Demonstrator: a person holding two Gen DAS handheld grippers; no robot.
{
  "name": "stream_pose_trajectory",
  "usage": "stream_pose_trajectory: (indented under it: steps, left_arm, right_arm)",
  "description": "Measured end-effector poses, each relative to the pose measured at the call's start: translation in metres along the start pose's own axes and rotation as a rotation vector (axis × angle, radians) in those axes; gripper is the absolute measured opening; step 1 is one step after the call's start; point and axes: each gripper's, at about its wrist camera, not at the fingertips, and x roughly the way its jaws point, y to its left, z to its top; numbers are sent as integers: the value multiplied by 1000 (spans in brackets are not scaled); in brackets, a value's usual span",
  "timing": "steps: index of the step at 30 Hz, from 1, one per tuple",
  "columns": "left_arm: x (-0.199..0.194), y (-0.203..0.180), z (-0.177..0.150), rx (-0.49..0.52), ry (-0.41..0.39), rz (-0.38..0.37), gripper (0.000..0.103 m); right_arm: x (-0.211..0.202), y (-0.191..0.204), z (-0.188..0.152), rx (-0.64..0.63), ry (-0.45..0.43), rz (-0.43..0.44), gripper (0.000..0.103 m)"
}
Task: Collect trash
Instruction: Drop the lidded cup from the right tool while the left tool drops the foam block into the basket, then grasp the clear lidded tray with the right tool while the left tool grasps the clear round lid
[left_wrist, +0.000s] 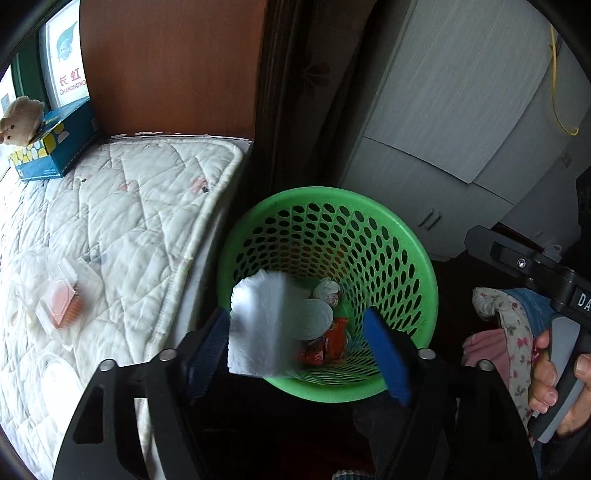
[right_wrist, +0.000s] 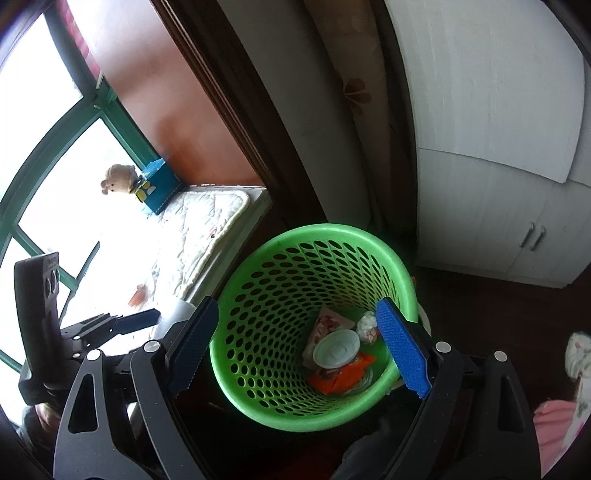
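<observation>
1. The left tool has its blue ribbed pads spread wide; a white crumpled tissue sits between them, blurred, close to the left pad. The pads do not visibly press on it.
2. The tissue is soft and quilted with a dimpled pattern, roughly rectangular, its long axis running up and down the left wrist picture; it hangs over the near left rim of the basket.
3. The green basket is a round plastic bin with a smooth rim and walls pierced by rows of oval holes; it stands on a dark floor just beside the bed.
4. Inside the basket lie a round white lid with raised concentric rings, an orange foil wrapper, a crumpled paper ball and a flat printed packet.
5. The right tool is also spread, nothing between its pads, and it is poised over the basket mouth.
6. The bed's mattress is white, quilted in diamond stitching with piped edges.
7. On it rests a clear plastic clamshell tray with orange contents, a blue tissue box and a tan plush toy.
8. A hand grips the right tool's grey handle.
</observation>
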Motion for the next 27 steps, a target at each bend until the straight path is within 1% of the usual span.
stream_pose_trajectory:
  steps: [3, 6, 9, 17, 27]
  left_arm:
    - [0, -1, -1, -1, 0, -14, 76]
    - [-7, 3, -4, -2, -12, -6, 76]
    - [-18, 15, -6, -17, -28, 20, 76]
    - [-49, 67, -16, -103, -72, 83, 76]
    - [-100, 138, -25, -228, -160, 160, 76]
  right_arm:
    - [0, 2, -1, -2, 1, 0, 87]
    - [0, 5, -2, -10, 2, 4, 87]
    - [4, 11, -3, -20, 7, 12, 87]
    - [14, 36, -7, -57, 27, 41, 87]
    - [27, 80, -5, -129, 41, 93, 87]
